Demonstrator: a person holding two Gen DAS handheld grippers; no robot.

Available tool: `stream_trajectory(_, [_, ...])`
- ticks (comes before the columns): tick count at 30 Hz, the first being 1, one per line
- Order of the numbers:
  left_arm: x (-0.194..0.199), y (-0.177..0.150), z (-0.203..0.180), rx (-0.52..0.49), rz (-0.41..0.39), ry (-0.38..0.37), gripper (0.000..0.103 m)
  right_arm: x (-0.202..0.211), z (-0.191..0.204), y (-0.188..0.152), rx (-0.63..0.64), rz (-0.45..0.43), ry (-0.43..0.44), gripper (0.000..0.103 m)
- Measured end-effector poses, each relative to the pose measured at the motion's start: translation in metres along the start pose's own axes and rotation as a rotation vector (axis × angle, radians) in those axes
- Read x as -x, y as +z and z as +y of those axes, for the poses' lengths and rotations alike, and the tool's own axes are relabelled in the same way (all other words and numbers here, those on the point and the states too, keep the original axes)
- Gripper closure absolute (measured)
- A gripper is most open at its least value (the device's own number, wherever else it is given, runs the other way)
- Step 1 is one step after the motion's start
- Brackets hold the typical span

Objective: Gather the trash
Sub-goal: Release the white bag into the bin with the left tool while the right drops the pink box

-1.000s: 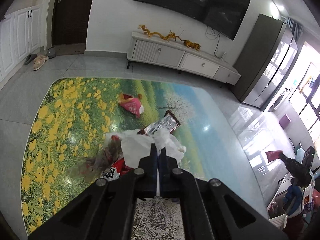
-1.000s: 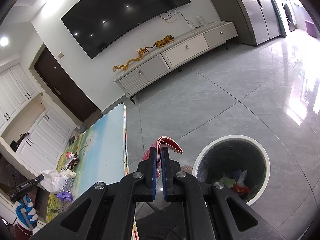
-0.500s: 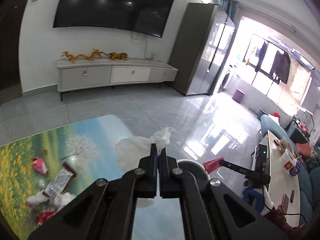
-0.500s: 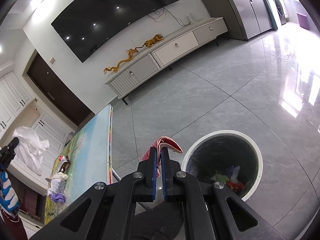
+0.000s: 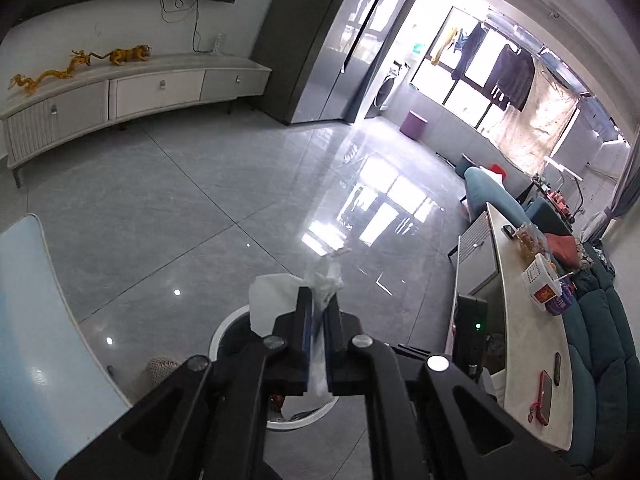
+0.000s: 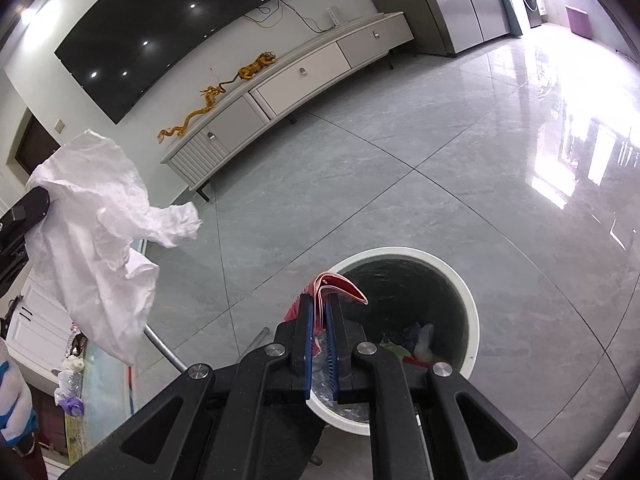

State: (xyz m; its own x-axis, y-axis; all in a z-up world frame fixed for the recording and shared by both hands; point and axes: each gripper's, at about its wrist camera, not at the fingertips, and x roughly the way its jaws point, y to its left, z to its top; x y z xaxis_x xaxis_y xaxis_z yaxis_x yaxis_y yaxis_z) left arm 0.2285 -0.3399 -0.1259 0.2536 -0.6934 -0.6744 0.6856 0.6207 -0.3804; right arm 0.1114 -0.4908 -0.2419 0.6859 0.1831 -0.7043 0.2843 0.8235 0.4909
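My left gripper is shut on a white plastic bag and holds it above the white-rimmed trash bin. The same bag hangs at the left of the right wrist view. My right gripper is shut on a red wrapper right over the bin, which holds several pieces of trash. More trash lies on the picture-topped table at the lower left.
The table's rounded end lies left of the bin. A TV cabinet stands along the far wall. A long side table and a blue sofa are at the right. Grey tiled floor spreads around the bin.
My left gripper has swung from over the table to above the bin with the white bag. My right gripper has moved closer over the bin with the red wrapper.
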Motion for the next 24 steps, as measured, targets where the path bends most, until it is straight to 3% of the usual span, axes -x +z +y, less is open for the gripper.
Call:
stream_trajectory(3, [-0.021,0.000,0.002,0.017,0.022,0.017,0.054,-0.011,-0.010,-0.001,-0.013,0.020,-0.030,0.088])
stream_trajectory(4, [-0.023,-0.001,0.004,0.021,0.021,0.021,0.051,-0.013,-0.012,-0.002,-0.016,0.025,-0.038,0.079])
stream_trajectory(7, [-0.021,-0.005,0.007,0.026,0.024,0.021,0.051,-0.017,-0.017,-0.004,-0.012,0.033,-0.066,0.071])
stream_trajectory(13, [0.010,-0.016,0.011,-0.021,-0.024,0.124,0.051,-0.010,-0.007,-0.007,0.012,0.027,-0.088,0.070])
stream_trajectory(24, [0.118,-0.070,0.016,-0.138,-0.219,0.518,0.051,0.042,0.083,-0.011,0.231,-0.060,-0.074,0.069])
